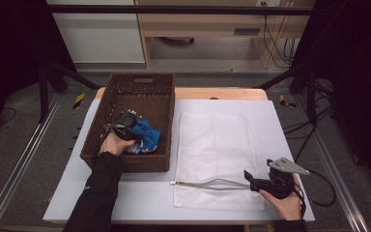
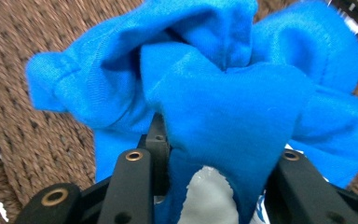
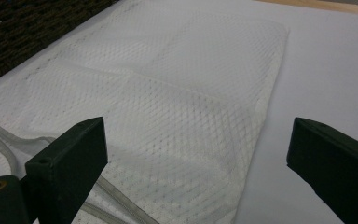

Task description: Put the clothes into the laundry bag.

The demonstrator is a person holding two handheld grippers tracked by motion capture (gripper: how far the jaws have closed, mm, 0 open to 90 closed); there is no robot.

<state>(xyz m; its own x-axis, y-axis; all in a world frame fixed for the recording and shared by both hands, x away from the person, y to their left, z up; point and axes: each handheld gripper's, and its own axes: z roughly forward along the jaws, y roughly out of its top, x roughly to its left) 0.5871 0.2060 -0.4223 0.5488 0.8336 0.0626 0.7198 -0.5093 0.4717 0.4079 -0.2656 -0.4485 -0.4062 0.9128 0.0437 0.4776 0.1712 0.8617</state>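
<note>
Blue garment [image 2: 223, 98] bunched between the left gripper's [image 1: 136, 140] closing-width jaws in the wicker basket [image 1: 125, 87] could slip free if only a loose fold is caught, while the right gripper [image 3: 196, 154] waits wide open over the mesh laundry bag [image 1: 212, 145].

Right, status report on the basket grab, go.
Left hand-held gripper in basket, jaws around blue cloth. Right hand-held gripper open at mesh bag. Nothing in the way.

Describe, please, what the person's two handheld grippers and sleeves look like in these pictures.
Both grippers are black. The left gripper has flat black jaws with brass-coloured eyelets and a dark cable trailing back along the arm. The right gripper has blocky, square-ended jaws, a grey three-cornered plate on top and a black cable looping off to the side. The left sleeve is long and black.
</note>
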